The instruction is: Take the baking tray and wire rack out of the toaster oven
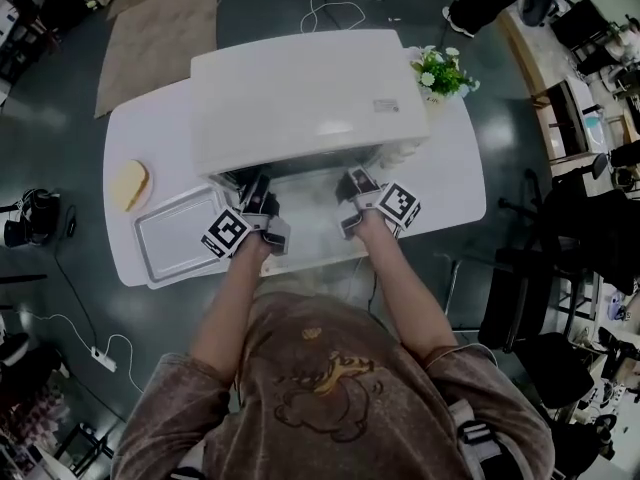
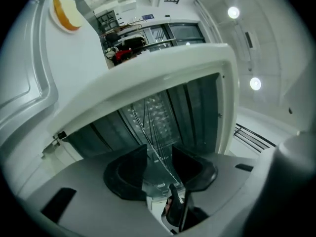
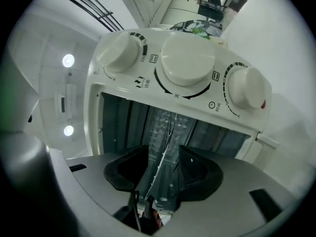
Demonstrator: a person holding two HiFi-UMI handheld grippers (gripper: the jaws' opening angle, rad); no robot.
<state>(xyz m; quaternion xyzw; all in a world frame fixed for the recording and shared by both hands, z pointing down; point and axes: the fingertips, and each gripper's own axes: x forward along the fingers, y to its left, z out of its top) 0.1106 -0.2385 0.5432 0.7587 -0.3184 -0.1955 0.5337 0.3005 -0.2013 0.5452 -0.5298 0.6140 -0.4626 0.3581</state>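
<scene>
The white toaster oven (image 1: 300,98) stands on a white table (image 1: 450,168), its glass door (image 1: 315,243) folded down. Inside, the wire rack (image 2: 150,127) (image 3: 165,132) shows edge-on. Both grippers are turned on their sides at the oven mouth. My left gripper (image 1: 255,183) (image 2: 159,164) is open, and the rack's thin front wire runs between its jaws with room on both sides. My right gripper (image 1: 355,180) (image 3: 163,169) is open too, the same wire passing through its gap untouched. The silver baking tray (image 1: 175,233) lies on the table left of the oven.
A slice of bread (image 1: 130,183) (image 2: 66,14) lies on a plate at the table's left end. A small potted plant (image 1: 440,73) stands beside the oven's right rear corner. Three control knobs (image 3: 190,63) line the oven's right front. Chairs and cables surround the table.
</scene>
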